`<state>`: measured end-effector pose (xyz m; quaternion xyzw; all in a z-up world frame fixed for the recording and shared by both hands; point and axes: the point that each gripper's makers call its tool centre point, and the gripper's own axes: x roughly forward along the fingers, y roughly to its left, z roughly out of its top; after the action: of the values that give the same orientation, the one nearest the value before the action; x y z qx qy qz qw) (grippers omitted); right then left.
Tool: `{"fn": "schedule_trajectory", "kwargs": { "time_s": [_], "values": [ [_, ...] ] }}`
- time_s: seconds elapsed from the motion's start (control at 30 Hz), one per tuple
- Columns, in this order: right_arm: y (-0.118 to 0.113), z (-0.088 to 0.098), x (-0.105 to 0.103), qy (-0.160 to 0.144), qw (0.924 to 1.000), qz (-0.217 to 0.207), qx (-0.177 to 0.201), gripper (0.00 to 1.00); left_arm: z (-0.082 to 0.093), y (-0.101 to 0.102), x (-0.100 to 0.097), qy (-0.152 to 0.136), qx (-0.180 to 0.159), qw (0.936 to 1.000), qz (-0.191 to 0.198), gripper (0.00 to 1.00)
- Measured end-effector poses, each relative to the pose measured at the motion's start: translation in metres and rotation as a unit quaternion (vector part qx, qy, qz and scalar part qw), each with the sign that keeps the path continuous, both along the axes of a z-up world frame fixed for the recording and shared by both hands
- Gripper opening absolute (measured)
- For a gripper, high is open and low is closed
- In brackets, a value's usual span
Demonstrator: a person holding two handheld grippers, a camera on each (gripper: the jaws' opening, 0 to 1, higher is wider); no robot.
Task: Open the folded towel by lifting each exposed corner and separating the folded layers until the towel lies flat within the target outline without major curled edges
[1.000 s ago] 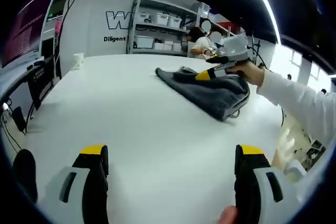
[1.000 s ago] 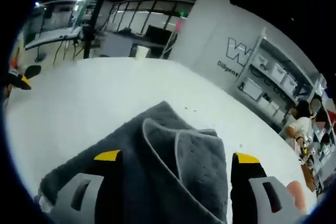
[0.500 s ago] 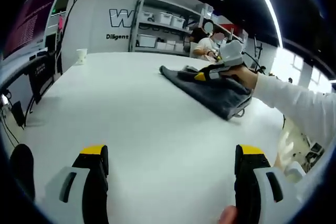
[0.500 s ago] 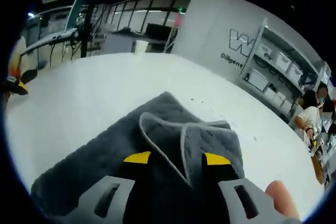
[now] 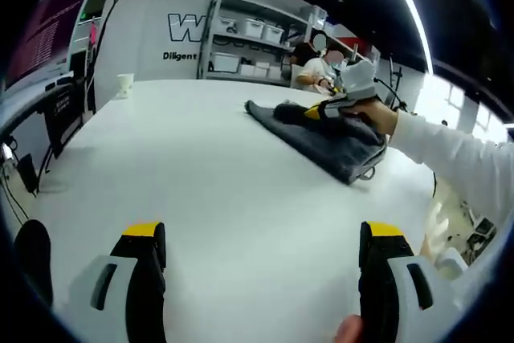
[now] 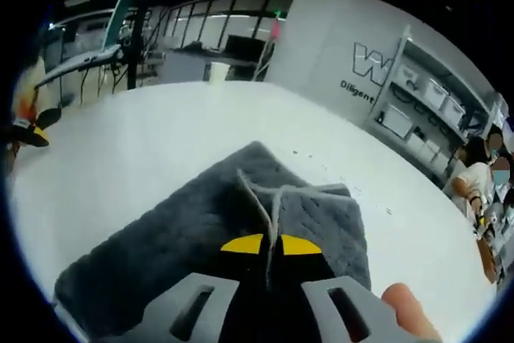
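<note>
A folded dark grey towel with pale edging lies on the white table, far right of centre in the left gripper view. My right gripper is shut on a raised fold of the towel, pinching the pale-edged layer between its yellow-tipped jaws. The same right gripper shows from the side in the left gripper view, held by a hand in a white sleeve. My left gripper hovers open over bare table, well short of the towel, with nothing between its jaws.
A white cup stands at the table's far left edge. Shelves with white bins line the back wall, and a seated person is beyond the table. A monitor and cables sit at the left edge.
My right gripper's jaws have closed from wide apart onto the towel's upper fold, which now stands pinched up between them. The left gripper has stayed open and nearly still.
</note>
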<state>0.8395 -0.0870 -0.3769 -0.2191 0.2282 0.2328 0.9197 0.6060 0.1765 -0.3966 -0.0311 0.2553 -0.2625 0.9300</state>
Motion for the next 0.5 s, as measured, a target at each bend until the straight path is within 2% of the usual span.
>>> {"fn": "schedule_trajectory", "kwargs": {
  "time_s": [0.13,0.33,0.5],
  "values": [
    [-0.009,0.019,0.002,-0.023,0.9997,-0.010,0.005,0.00,0.000,-0.001,-0.001,-0.001,0.001,1.0000,-0.001,1.00],
    [-0.041,0.045,0.012,-0.051,0.9978,-0.042,0.002,0.00,0.000,-0.001,-0.002,-0.002,0.000,1.0000,-0.001,1.00],
    [-0.066,0.062,0.023,-0.062,0.9952,-0.075,0.013,0.00,-0.002,-0.003,-0.002,-0.001,0.001,1.0000,-0.003,1.00]
  ]
}}
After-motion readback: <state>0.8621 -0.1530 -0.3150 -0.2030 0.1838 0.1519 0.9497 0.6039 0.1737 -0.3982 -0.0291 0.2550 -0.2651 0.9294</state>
